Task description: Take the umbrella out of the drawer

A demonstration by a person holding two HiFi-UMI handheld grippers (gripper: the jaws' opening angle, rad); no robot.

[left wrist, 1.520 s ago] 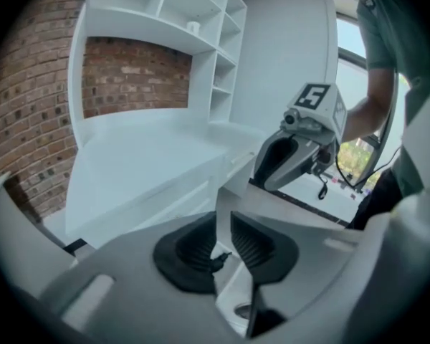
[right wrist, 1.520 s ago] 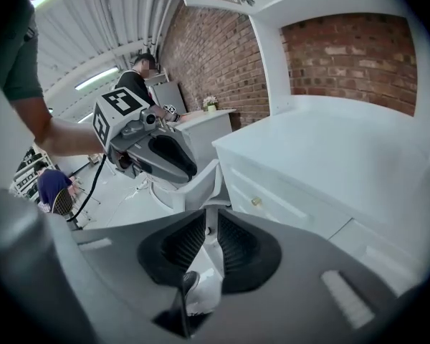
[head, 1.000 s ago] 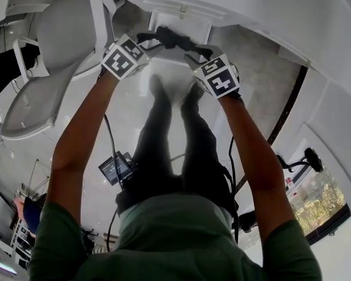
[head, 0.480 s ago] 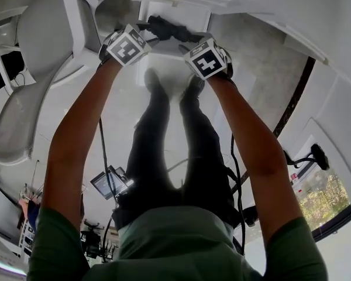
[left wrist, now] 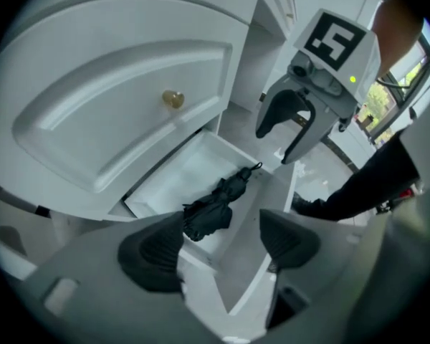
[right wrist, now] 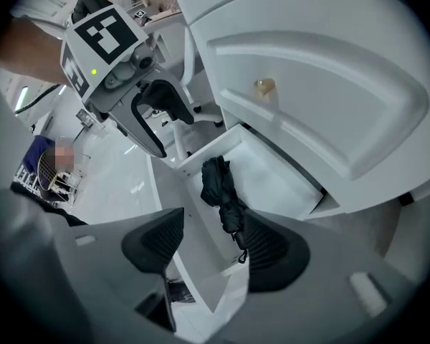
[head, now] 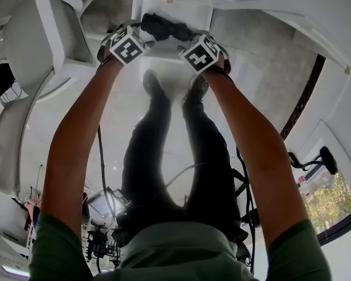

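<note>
Jaws opening, empty; umbrella (left wrist: 213, 208) beyond, in drawer (left wrist: 178, 175).

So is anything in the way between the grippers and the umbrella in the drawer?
Nothing visible. The drawer is pulled out and the umbrella lies uncovered in it, clear of the cabinet front above. The left gripper and right gripper are above it, jaws opening, nothing between them yet.

Black folded umbrella (left wrist: 211, 210) lies in open white drawer (left wrist: 178, 172).
</note>
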